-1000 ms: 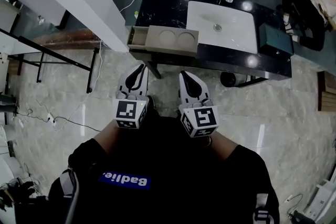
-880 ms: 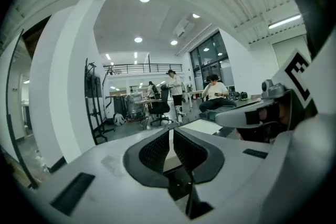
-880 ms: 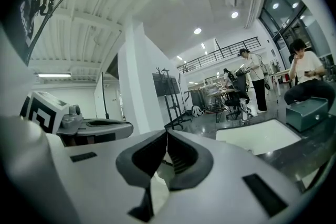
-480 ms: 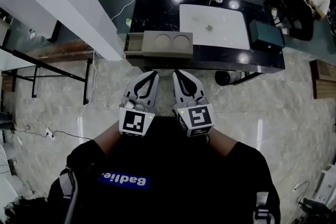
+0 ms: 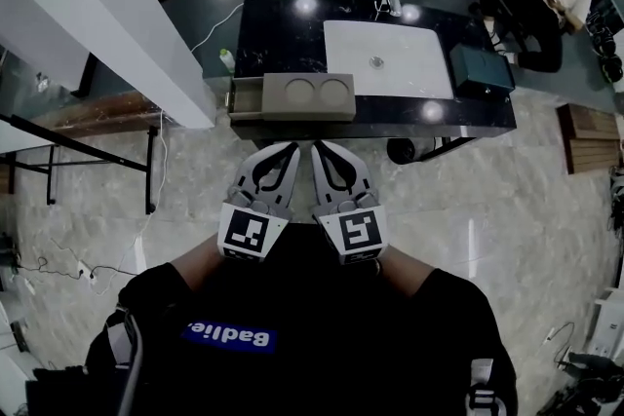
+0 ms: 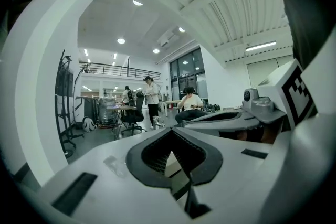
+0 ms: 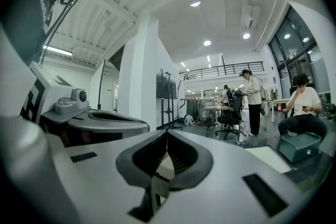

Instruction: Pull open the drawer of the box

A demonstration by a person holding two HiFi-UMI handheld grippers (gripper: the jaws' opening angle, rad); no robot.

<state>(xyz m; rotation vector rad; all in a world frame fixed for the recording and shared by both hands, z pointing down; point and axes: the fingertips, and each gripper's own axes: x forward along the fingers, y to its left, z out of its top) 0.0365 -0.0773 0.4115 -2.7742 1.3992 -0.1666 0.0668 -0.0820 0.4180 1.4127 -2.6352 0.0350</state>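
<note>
Drawer [image 5: 245,96] poking out the left end of the grey box [image 5: 307,96], up on the black counter [image 5: 283,24] beside the white sink [image 5: 385,58]. Probably light, stiff plastic, easy-sliding, so best pinched at its outer lip with the box braced against skidding. Left gripper [image 5: 289,149] and right gripper [image 5: 320,149] both squeezed shut on nothing, side by side, well short of the counter.

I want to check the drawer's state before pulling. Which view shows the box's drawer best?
The head view: it looks down on the box on the black counter, with the drawer apparently poking out at its left end. Both gripper views look across the room; past their shut jaws only a pale sliver shows.
</note>
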